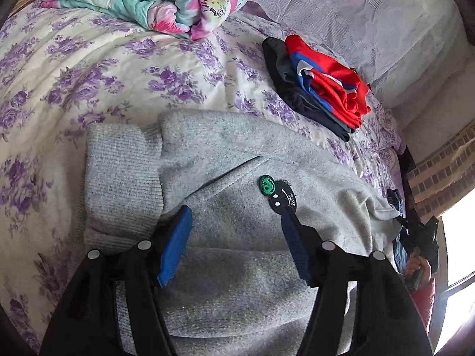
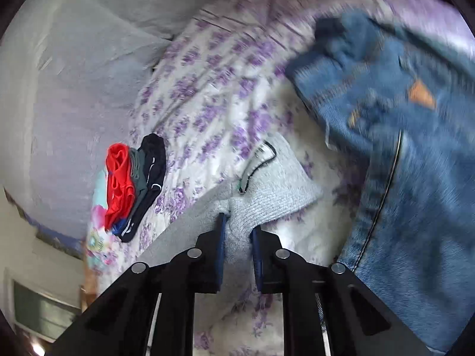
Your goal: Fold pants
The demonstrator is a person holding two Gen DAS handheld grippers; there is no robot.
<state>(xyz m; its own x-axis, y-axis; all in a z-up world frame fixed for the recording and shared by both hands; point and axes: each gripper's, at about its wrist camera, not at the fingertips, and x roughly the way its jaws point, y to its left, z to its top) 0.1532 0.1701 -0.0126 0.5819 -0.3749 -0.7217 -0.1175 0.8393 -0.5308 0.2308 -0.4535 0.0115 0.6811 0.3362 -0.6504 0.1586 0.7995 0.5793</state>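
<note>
Both wrist views close above bed, sharing stacked clothes, grey pants

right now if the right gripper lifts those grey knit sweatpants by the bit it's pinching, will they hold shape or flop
The grey knit sweatpants will probably flop: soft fleece already creases over itself. The right gripper pinches only a small ribbed edge, so the rest likely hangs and unfolds. The thick knit looks grippy, so slipping seems unlikely. The open left gripper offers no support yet.
</note>
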